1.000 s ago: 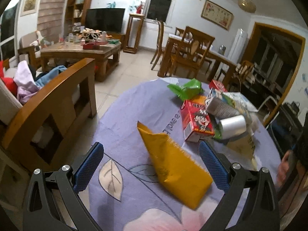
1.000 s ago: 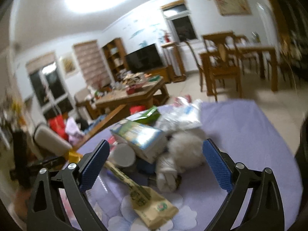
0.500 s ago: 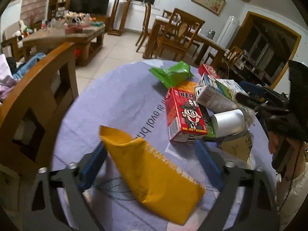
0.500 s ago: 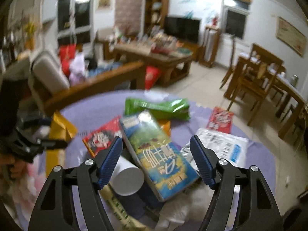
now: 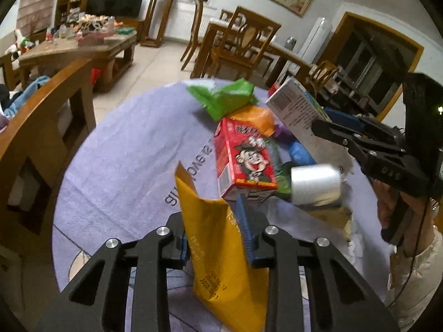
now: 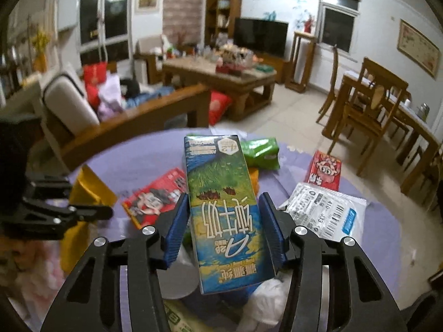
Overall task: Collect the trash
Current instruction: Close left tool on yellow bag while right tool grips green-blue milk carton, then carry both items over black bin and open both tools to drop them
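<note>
Round table (image 5: 116,149), covered with a lilac cloth printed with flowers and lettering, is carrying a heap of packaging near its middle.

Item 1. Yellow pouch (image 5: 221,251): flat foil bag, standing tilted on the near part of the cloth, one corner pointing up. The left gripper (image 5: 216,235) is closing on it; both blue pads are lying against its sides, and the bag is creasing between them. In the right wrist view the same yellow pouch (image 6: 88,191) is showing at the left, beside the left gripper (image 6: 83,210).

Item 2. Blue-and-green milk carton (image 6: 224,210): tall, closed, lying lengthwise between the blue fingers (image 6: 175,229) of the right gripper (image 6: 224,232), its printed face up. The jaws are closing on it; whether the pads are already pressing its sides cannot be told. From the left wrist view the carton (image 5: 299,113) is tilting upward, with the right gripper (image 5: 332,130) and a hand (image 5: 387,204) behind it.

Item 3. Red cartoon carton (image 5: 246,157): closed, lying on its side just beyond the pouch, contents not visible.

Item 4. White paper cup (image 5: 315,184): lying on its side, touching the red carton's near end; its inside is not visible.

Item 5. Green snack bag (image 5: 224,96): crumpled, at the far edge of the heap.

Item 6. Small red packet (image 6: 325,170) and white plastic mailer (image 6: 324,210): lying flat to the right of the milk carton.
</note>
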A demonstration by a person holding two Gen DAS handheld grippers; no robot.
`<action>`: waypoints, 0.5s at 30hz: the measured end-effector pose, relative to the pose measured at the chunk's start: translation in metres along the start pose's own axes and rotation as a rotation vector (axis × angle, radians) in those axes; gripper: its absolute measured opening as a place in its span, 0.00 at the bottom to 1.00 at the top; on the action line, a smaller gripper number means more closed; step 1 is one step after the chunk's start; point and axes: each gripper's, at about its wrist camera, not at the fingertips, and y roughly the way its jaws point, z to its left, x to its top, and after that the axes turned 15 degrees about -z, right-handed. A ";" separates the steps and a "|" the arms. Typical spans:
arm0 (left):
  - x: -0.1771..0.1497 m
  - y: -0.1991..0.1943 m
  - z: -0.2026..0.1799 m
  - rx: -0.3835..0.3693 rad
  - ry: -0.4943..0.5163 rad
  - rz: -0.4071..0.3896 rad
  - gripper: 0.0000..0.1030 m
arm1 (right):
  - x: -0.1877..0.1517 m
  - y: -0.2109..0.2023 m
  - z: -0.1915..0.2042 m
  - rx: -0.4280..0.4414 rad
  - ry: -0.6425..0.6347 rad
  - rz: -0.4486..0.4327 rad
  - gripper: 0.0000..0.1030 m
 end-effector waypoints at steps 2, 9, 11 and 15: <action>0.003 -0.013 0.000 -0.012 -0.010 -0.039 0.26 | 0.001 -0.022 -0.001 0.000 0.036 -0.060 0.50; 0.018 -0.050 -0.010 -0.014 -0.007 -0.131 0.26 | -0.002 -0.097 -0.017 0.010 0.203 -0.239 0.50; 0.024 -0.059 -0.023 -0.027 0.010 -0.149 0.26 | -0.009 -0.116 -0.022 0.002 0.243 -0.271 0.50; 0.032 -0.061 -0.059 -0.078 0.052 -0.157 0.26 | -0.027 -0.157 -0.039 -0.036 0.300 -0.325 0.50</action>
